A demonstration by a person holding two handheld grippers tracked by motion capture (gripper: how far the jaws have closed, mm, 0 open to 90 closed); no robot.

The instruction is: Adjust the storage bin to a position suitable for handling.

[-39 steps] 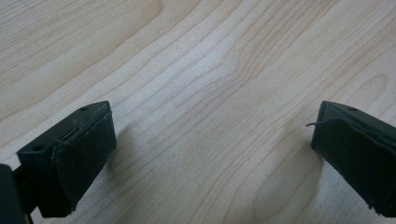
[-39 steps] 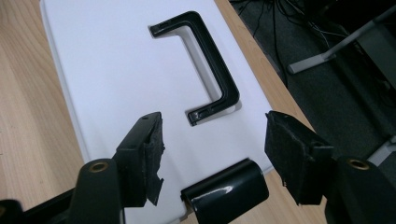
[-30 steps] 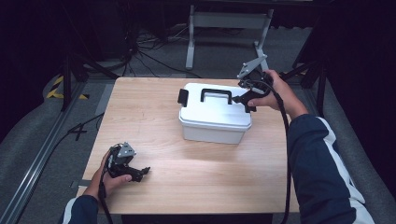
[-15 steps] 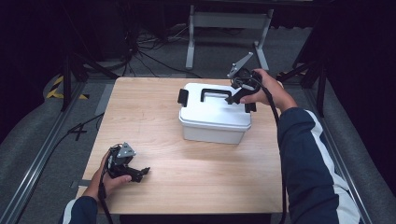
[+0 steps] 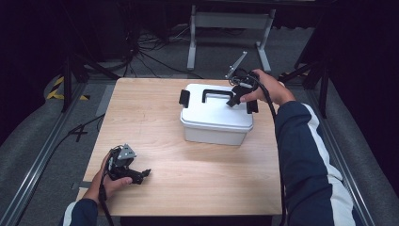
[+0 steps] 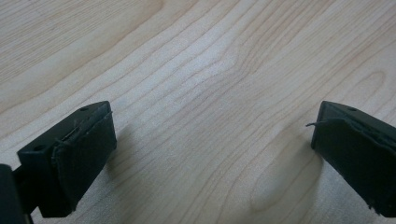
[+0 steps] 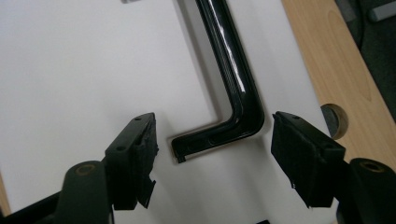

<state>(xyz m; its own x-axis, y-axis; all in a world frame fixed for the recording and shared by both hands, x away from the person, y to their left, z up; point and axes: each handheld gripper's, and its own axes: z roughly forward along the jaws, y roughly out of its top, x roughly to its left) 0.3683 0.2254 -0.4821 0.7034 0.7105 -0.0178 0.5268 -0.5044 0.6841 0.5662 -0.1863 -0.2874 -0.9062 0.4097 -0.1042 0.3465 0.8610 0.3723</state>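
Fingers (image 6: 74, 158) of the left gripper (image 5: 134, 173) stand wide apart, holding nothing, resting on the light wooden table (image 5: 155, 122) near its near left corner. Farther back, toward the far right corner, sits the white plastic box (image 5: 214, 120). Above its lid, the right gripper (image 7: 212, 163), its jaws just been opening, straddles one end of the black carrying handle (image 7: 233, 88) without touching. Grasping and lifting seem yet to come.
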